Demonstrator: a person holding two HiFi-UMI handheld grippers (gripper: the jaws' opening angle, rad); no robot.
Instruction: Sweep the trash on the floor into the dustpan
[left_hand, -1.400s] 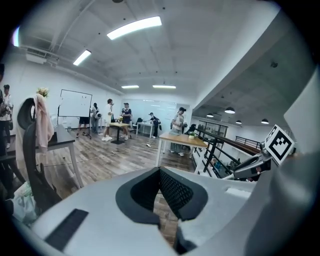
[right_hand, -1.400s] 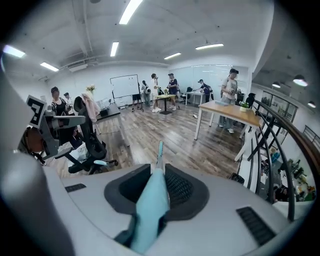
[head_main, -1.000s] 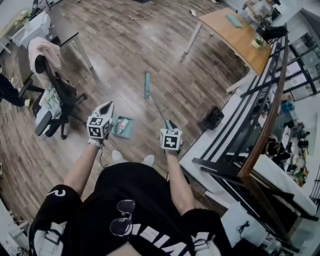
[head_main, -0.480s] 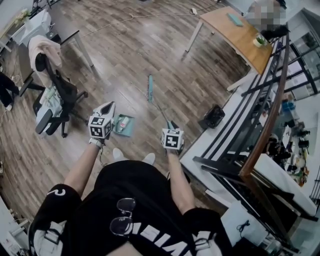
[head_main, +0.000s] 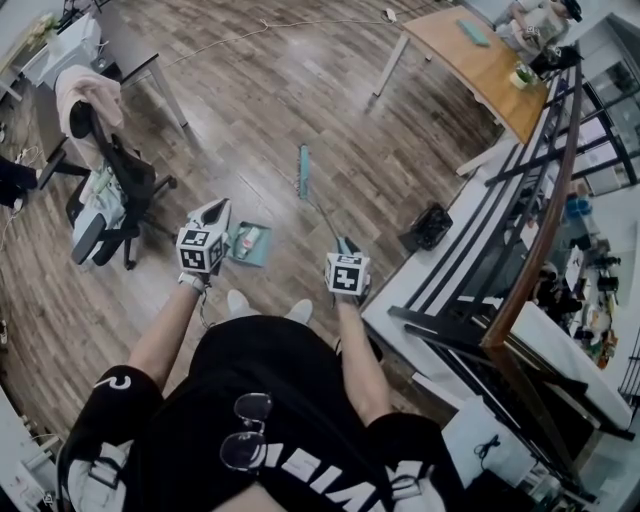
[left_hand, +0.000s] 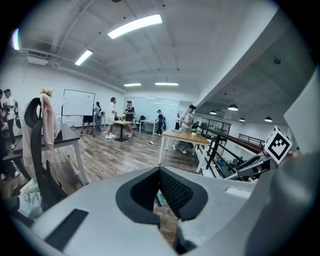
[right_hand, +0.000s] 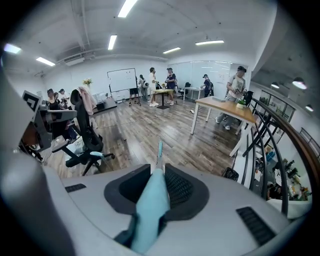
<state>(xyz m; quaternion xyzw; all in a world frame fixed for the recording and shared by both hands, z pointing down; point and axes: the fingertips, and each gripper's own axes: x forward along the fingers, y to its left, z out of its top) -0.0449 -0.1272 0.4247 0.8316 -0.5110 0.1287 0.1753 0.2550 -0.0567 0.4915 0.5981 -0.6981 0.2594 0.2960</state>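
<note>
A teal dustpan (head_main: 247, 243) lies on the wood floor just right of my left gripper (head_main: 216, 210), with pale trash (head_main: 249, 237) in it. The left jaws stand together in the left gripper view (left_hand: 160, 172); only a thin slit shows floor and a teal sliver. My right gripper (head_main: 343, 245) is shut on the teal broom handle (right_hand: 150, 210). The thin handle (head_main: 322, 215) runs forward and down to the broom head (head_main: 303, 172), which rests on the floor ahead of the dustpan. In the right gripper view the broom head (right_hand: 159, 149) shows beyond the jaws.
A black office chair (head_main: 115, 190) draped with pink cloth stands at the left. A wooden table (head_main: 470, 65) is at the far right. A black railing (head_main: 520, 220) runs along the right, with a black basket (head_main: 432, 225) at its foot. People (left_hand: 112, 117) stand far off.
The broom head has slid slightly to the right on the floor. Both grippers and the dustpan stay about where they were.
</note>
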